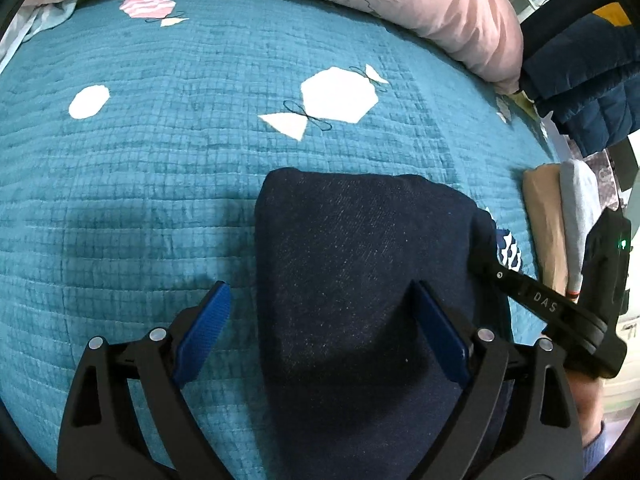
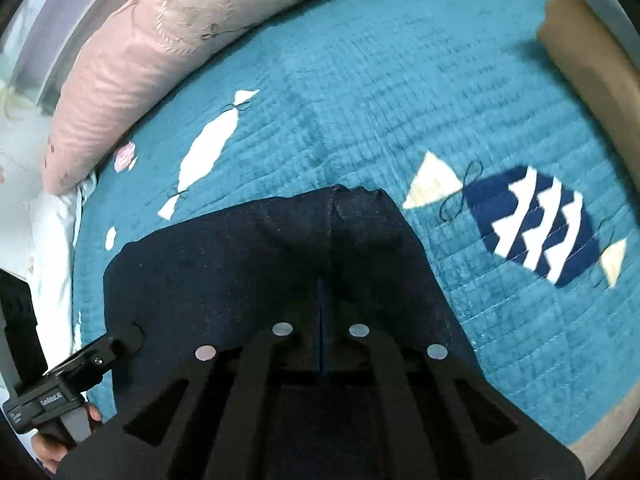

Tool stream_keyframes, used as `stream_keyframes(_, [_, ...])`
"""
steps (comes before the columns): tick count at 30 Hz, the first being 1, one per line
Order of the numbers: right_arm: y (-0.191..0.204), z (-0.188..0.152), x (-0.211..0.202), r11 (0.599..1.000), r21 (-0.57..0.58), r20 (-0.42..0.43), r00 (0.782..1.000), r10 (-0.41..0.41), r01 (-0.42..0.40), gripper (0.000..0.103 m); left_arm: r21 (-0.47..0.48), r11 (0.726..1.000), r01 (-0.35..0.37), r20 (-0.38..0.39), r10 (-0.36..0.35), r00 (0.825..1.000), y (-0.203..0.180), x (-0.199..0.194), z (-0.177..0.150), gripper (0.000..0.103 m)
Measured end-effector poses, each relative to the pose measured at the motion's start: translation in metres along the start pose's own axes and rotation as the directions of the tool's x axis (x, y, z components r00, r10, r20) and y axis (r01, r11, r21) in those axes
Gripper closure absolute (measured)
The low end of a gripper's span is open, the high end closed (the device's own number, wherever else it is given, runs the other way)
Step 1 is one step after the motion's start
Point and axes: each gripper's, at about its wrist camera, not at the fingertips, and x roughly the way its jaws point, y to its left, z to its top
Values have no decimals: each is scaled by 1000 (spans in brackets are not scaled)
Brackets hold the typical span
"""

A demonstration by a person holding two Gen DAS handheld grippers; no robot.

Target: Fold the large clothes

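A dark navy denim garment (image 1: 360,272) lies folded on the teal quilted bedspread (image 1: 160,184). My left gripper (image 1: 320,324) hangs just above its near left part and is open wide: the left blue pad (image 1: 204,332) is over the quilt and the right pad (image 1: 440,332) over the cloth, neither pressing. My right gripper (image 1: 486,258) reaches in from the right, with its tip on the garment's right edge. In the right wrist view the right gripper (image 2: 322,300) is shut over the garment (image 2: 248,264). Whether cloth is pinched between its dark fingers I cannot tell.
A long pink pillow (image 1: 420,4) runs along the far side of the bed. Folded beige (image 1: 548,224) and light grey (image 1: 580,200) clothes lie at the right, with a dark blue quilted jacket (image 1: 584,80) behind them. A hand (image 2: 52,448) holds the left gripper's handle.
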Motion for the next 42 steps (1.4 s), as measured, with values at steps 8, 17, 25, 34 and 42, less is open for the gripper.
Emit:
stream_keyframes(8, [36,-80,-96,990,-99,73,991,108,-100,100,46,997,65,45,-67,997,-2,-28,-1,16])
stream_keyframes(17, [60,-192,-88,990,-70,-34,993,117,-119,100,94,989,114,49,-119,992,15,-81,-77,16])
stream_keyframes(25, [41,-210,-38,989,-41,-90,987,136,-140,103,20,992,121,-70,-120,990,22,-49,-137,18])
stream_keyframes(34, [25,-213,-63,984,41,-35,984,177,-176,103,-56,974,220,-210,-227,951,24,-25,-196,20])
stream_keyframes(42, [-22,-242,-116,884,275,181,924,338,-378,97,-146,952,269,-197,-294,935,16,-15,-202,34])
